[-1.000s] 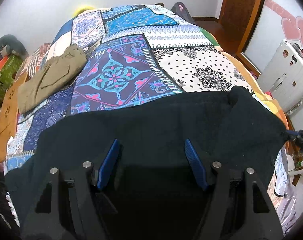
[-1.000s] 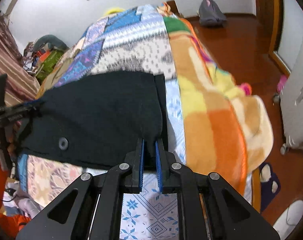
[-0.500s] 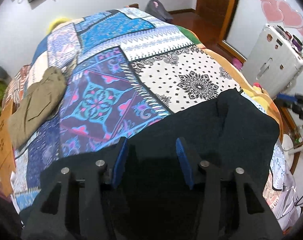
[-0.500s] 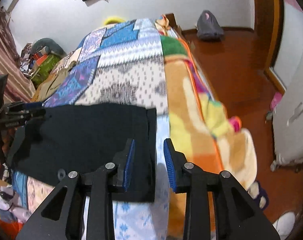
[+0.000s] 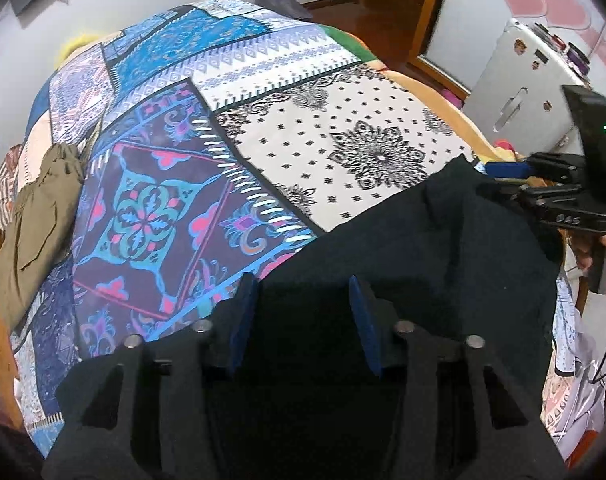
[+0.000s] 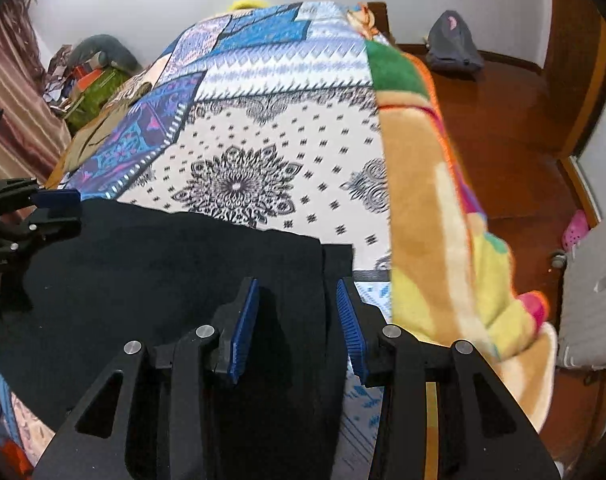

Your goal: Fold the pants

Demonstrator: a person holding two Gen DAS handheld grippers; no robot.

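Each camera sits on its gripper and looks steeply down, close above the bed's near edge. Both views share the black pants (image 5: 443,264) (image 6: 151,264) and the patchwork bedspread (image 5: 343,136) (image 6: 271,140).

My right gripper (image 6: 297,320) has let go of the pants (image 6: 151,276) at the bed's right edge; its jaws have just been opening, cloth between them unpinched. My left gripper (image 5: 303,320) has been closing over the pants, and slid toward the bed's left side.
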